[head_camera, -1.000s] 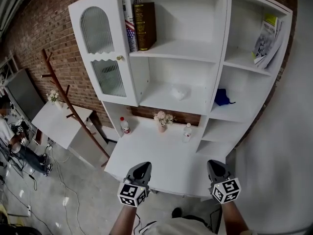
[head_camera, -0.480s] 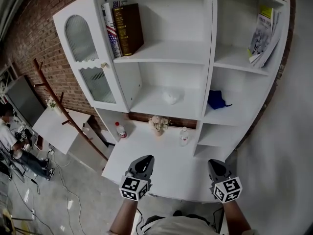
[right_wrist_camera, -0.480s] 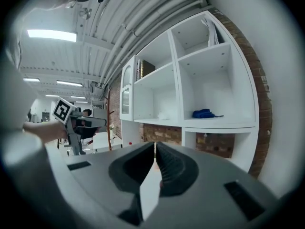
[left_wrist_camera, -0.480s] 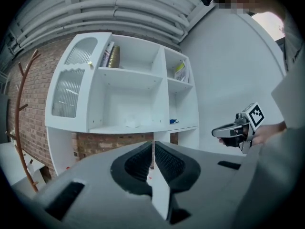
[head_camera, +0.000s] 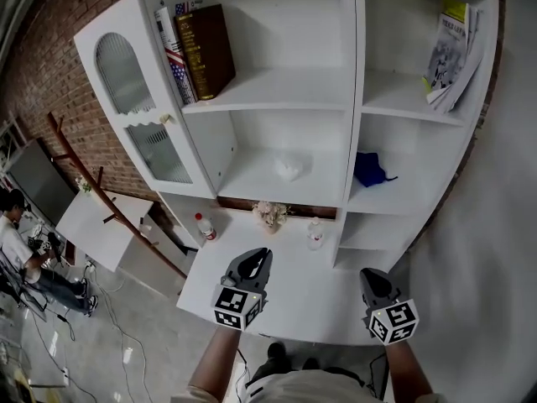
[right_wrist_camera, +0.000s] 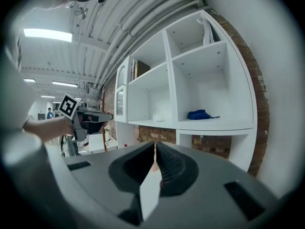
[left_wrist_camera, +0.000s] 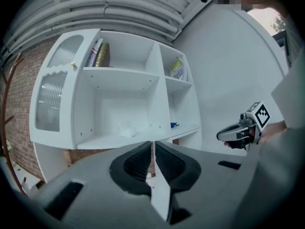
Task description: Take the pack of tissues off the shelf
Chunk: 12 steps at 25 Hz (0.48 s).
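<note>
The pack of tissues (head_camera: 291,167) lies on the middle shelf of the central bay of the white shelf unit (head_camera: 353,99), near the back of that shelf and apart from both tools; it is a pale, crumpled bundle with nothing touching it. In the bay just to its right, across the upright divider, a blue cloth (head_camera: 369,168) lies on a shelf at about the same level; 1 shelf above the tissues, books (head_camera: 193,49) lean together at the left end; magazines (head_camera: 449,53) lean in the top right bay; the glazed door (head_camera: 134,99) at the left stands swung open.

Below the shelves the white worktop (head_camera: 294,296) carries a small flower pot (head_camera: 270,215), a red-capped bottle (head_camera: 205,227) to its left and a clear bottle (head_camera: 315,233) to its right.

The left tool (head_camera: 260,255) hovers over the front of the worktop, pointing toward the shelves; its 2 jaws are clenched together with nothing between them. The right tool (head_camera: 369,277) hangs near the worktop's front right corner, its jaws likewise pressed together and empty; both tools are well apart from the pack of tissues.
</note>
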Available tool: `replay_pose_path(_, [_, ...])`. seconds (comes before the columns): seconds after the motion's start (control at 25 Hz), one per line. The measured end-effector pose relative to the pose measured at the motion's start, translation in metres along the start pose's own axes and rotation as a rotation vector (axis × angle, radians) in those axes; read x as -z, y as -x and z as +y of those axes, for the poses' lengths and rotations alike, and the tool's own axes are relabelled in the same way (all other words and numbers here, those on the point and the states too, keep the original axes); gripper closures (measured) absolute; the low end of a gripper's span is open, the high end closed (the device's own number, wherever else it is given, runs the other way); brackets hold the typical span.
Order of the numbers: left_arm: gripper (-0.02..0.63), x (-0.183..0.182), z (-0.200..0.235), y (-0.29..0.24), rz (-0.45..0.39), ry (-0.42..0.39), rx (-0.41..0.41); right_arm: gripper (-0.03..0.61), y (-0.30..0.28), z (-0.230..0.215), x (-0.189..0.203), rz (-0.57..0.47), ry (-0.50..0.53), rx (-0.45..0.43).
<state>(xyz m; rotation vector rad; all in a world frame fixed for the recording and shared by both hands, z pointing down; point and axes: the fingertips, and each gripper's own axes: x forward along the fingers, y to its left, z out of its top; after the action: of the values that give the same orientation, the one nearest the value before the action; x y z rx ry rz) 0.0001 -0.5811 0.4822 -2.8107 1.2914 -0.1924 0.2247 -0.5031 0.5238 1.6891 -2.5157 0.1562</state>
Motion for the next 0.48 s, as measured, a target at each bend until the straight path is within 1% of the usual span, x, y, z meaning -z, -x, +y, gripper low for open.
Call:
replay_pose_path(0.08, [0.586,-0.006,0.005,-0.011,-0.007,-0.021,0.017,0.546,-0.003,-0.001,0.0,0.0,-0.002,0.017])
replay_pose_path(0.2, [0.586,-0.01,0.014,-0.026,-0.014,-0.028,0.045,0.547,-0.006,-0.002,0.0,-0.003,-0.014,0.051])
replay_pose_path(0.32, [0.586,-0.013,0.021,-0.043,-0.007,-0.035,0.084,0.546,-0.008,-0.002,-0.005,-0.01,-0.027,0.087])
replay_pose_path(0.48, [0.584,-0.021,0.033,-0.069,0.002,-0.063,0.108,0.546,-0.015,0.001,-0.01,-0.013,-0.029,0.116])
